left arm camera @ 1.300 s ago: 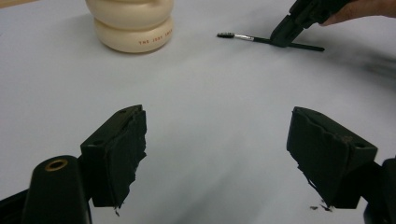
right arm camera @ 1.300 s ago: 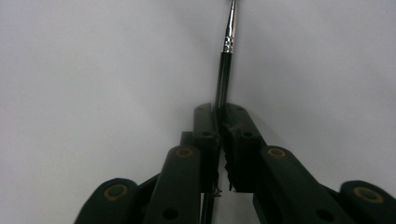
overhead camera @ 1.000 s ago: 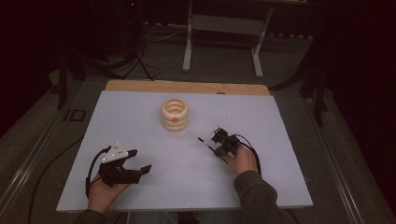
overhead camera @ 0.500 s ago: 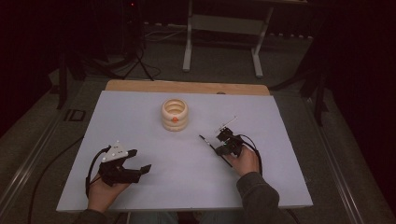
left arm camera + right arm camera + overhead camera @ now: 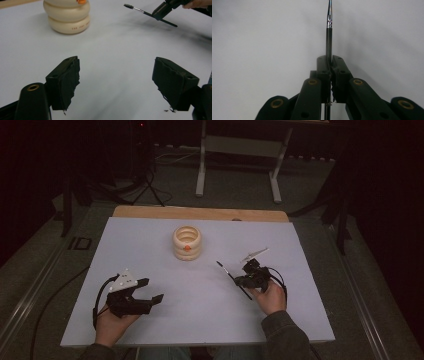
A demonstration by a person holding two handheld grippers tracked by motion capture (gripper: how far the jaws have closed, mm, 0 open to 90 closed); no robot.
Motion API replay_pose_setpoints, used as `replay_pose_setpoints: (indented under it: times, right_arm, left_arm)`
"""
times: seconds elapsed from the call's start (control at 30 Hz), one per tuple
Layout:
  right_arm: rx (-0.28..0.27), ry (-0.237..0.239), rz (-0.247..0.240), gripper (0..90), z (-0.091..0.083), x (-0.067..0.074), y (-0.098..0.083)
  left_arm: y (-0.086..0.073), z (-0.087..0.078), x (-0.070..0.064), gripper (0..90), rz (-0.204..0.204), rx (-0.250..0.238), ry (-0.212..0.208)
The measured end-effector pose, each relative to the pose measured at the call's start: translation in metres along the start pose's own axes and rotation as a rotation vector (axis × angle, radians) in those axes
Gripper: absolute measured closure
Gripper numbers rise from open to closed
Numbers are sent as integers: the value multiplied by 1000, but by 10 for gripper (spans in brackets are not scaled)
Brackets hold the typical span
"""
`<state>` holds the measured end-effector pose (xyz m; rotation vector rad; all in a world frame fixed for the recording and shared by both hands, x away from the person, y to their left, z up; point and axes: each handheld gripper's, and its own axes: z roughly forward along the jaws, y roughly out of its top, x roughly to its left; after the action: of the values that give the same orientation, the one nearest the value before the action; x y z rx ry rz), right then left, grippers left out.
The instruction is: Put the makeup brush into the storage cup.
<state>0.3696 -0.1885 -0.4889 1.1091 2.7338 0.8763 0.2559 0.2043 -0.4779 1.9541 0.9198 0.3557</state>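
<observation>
Reference landmark: the cream ringed holder [image 5: 187, 242], standing upright on the pale table top [image 5: 150, 235] toward its far edge. An orange spot shows on the side of the holder that faces the person.

Left gripper [image 5: 150, 292]: located nearer the person than the holder and to its left, well apart from it. It is held in the person's left hand [image 5: 112, 325]. The jaws stand spread wide, with nothing between them; in the left gripper view [image 5: 116, 82] bare table shows in the gap, and the holder [image 5: 67, 15] appears beyond the left jaw.

Right gripper [image 5: 240, 282]: located nearer the person than the holder and to its right, held in the right hand [image 5: 270, 297]. The jaws are pressed together on a thin black brush [image 5: 231, 277], pinching its handle. The brush tip points up and left toward the holder without touching it. In the right gripper view [image 5: 331, 70] the brush [image 5: 329, 32] runs straight out between the closed jaws.
</observation>
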Motion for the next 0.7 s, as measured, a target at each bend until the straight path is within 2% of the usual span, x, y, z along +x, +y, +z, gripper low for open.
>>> replay_pose_setpoints:
  times: [0.23,0.43,0.6,0.7]
  right_arm:
    - [-75,14,-12,856,-23,2,-12]
    - [-145,33,-22,856,-42,10,-19]
    - [-186,61,-39,856,-44,20,-23]
    - [-198,71,-50,856,-45,27,-23]
  left_arm:
    - [17,-1,-4,240,18,-31,-11]
    - [29,5,-9,251,20,-59,-49]
    - [32,15,-16,259,22,-47,-90]
    - [30,15,-19,264,30,-46,-97]
